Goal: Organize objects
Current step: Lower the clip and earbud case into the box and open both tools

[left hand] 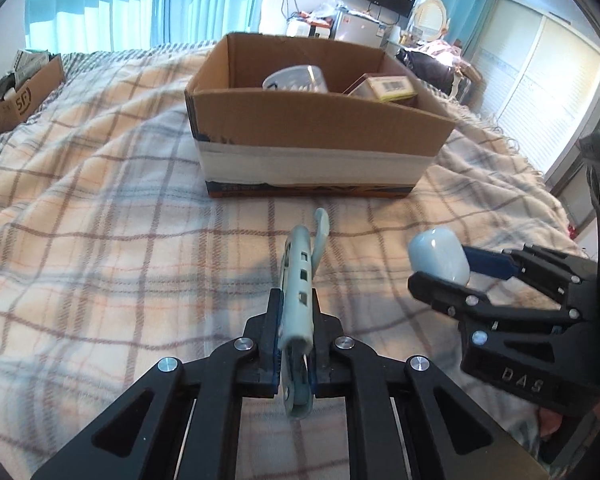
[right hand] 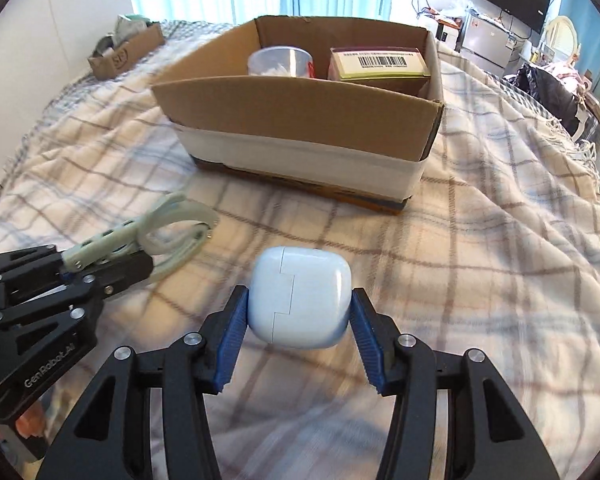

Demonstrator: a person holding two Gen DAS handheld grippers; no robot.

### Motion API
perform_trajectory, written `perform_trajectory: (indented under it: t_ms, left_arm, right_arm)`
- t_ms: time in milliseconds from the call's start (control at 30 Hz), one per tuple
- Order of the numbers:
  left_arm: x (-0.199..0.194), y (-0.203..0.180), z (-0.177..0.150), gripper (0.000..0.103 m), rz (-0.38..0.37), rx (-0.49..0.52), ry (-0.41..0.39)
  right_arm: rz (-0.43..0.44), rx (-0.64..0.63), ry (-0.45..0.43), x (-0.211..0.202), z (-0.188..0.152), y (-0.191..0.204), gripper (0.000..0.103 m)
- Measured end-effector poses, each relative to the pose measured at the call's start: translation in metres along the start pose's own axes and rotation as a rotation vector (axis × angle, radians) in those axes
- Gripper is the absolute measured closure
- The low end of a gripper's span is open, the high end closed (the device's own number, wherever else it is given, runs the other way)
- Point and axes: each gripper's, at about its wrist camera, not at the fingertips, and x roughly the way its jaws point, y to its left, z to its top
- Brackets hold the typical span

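Tools [left hand: 296, 320] [right hand: 298, 320] angled down, gripping clip [left hand: 300, 280] and case [right hand: 298, 296]

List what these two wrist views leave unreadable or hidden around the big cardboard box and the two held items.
- Cardboard box floor: hidden by its near wall in both views.
- Clear tub contents: too blurred.
- Barcode box lower part: behind the near wall; label print too small.
- White case: right pad contact unclear in the right wrist view.
- Pale green clip rear end: covered by the left gripper.
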Motion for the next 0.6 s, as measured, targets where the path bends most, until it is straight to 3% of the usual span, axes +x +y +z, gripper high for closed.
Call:
perform_trajectory:
  t_ms: [333, 600]
  left_arm:
    - [-0.045, -0.007, 0.011, 0.095, 0.010, 0.003, -0.085]
    - [-0.075, -0.014, 0.043, 0.095, 0.023, 0.013, -0.161]
  right_arm:
    - [0.022, 0.014, -0.052, -0.037, -0.007, 0.006, 0.053]
    - [-0.004, -0.009, -0.188, -0.092, 0.026, 0.002, 0.053]
